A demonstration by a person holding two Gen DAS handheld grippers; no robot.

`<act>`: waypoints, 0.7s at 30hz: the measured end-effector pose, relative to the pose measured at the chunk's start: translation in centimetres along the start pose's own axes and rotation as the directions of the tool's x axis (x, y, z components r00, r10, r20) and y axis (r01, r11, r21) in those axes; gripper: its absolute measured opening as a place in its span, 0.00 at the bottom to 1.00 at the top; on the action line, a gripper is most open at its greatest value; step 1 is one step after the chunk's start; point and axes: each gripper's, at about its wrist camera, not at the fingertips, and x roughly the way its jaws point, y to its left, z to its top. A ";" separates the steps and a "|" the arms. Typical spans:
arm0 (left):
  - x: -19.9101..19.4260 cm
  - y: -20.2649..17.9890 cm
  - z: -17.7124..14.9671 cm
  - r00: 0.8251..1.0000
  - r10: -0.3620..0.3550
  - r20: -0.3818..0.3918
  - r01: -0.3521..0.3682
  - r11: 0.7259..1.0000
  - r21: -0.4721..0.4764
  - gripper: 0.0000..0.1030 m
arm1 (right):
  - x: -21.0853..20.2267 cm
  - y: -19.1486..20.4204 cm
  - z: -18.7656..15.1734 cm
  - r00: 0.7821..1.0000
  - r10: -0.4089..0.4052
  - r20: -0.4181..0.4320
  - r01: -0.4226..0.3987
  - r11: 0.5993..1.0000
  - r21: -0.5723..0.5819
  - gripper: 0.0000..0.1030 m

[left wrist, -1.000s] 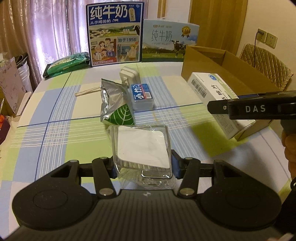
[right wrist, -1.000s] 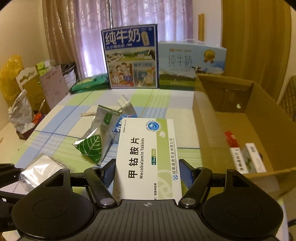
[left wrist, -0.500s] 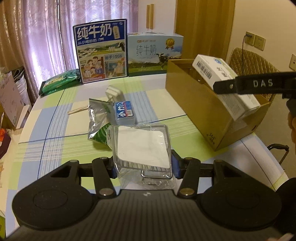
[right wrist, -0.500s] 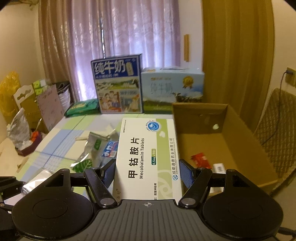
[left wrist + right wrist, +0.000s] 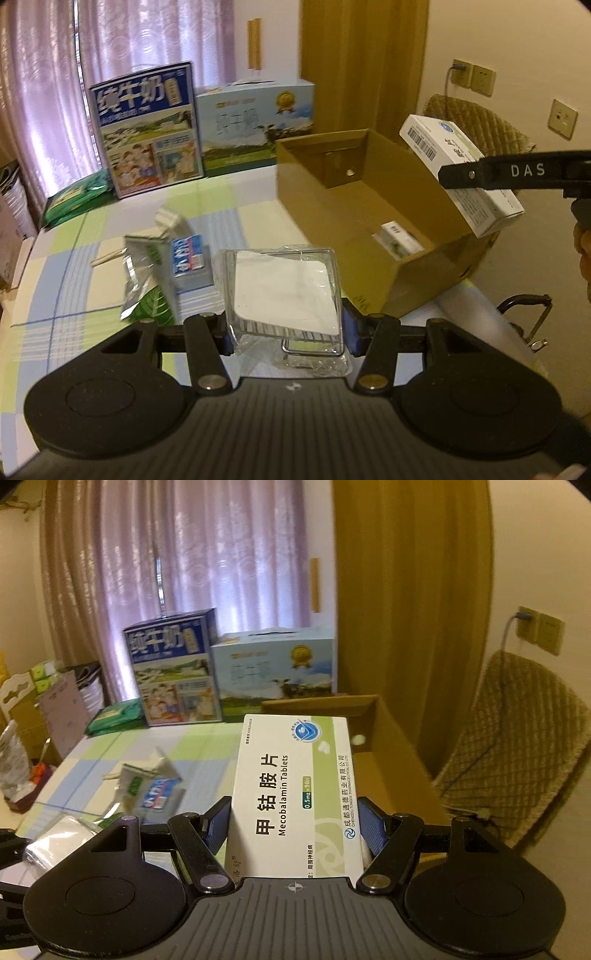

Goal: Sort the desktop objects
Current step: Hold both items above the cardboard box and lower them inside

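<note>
**Two items carried toward the cardboard box**

The right gripper (image 5: 293,829) pinches a tablet box (image 5: 295,794), long axis pointing forward along the fingers, held above the near end of the cardboard box (image 5: 369,206). Next, it likely needs lowering inside before release. The left gripper (image 5: 284,326) clamps a clear packet (image 5: 282,286), flat and raised off the surface (image 5: 74,295), with the cardboard box ahead to its right.

Dim, warm light — daylight glows through the curtains (image 5: 55,92) — with motion blur and fisheye-bent edges.
</note>
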 end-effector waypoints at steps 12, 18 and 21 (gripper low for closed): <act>3.1 -5.1 4.1 0.996 -0.086 0.013 0.086 0.996 0.001 0.46 | 0.3 -6.7 0.2 0.998 -0.055 -0.037 0.058 0.996 0.067 0.66; 5.3 -6.8 5.6 0.994 -0.113 0.009 0.113 0.994 -0.002 0.46 | 1.7 -7.9 0.5 0.997 -0.055 -0.052 0.058 0.996 0.065 0.66; 6.2 -7.4 6.3 0.993 -0.122 0.010 0.122 0.993 -0.006 0.46 | 2.4 -8.4 0.7 0.997 -0.058 -0.059 0.061 0.997 0.055 0.66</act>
